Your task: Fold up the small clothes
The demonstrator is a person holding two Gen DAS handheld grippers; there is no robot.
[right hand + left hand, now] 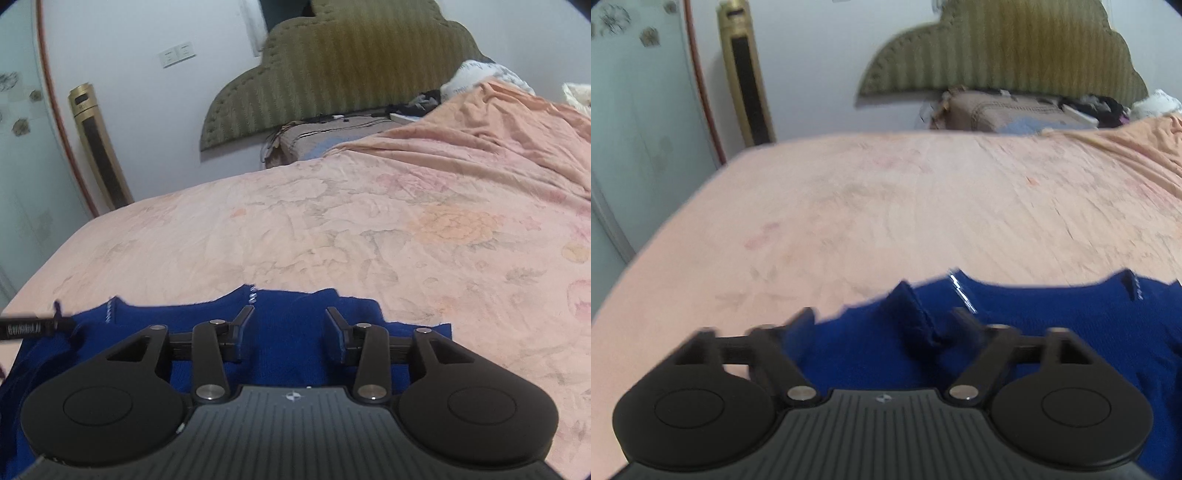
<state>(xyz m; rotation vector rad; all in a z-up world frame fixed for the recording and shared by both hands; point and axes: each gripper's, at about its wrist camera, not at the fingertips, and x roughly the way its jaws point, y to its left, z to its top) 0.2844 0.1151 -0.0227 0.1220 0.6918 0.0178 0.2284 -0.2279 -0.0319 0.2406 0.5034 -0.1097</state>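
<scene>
While both grippers hang low over the near edge of the bed, the blue garment (pixel 280 343) lies directly under and in front of them, spread flat on the peach bedsheet (pixel 332 221). The left gripper (pixel 884 321) has its jaws spread wide, with blue cloth below them and a small raised fold between them, but the pads do not press on it. The right gripper (pixel 290 325) has its jaws partly apart, also over the cloth and pinching nothing. The garment's long side seems to run across, from one gripper to the other, so each gripper is over its own end; its far edge, with small white stitching, is just ahead of the fingertips. I judge that the next fold depends on this far edge. Farther away the sheet is bare, then comes the green headboard (pixel 351 66) against the wall.
</scene>
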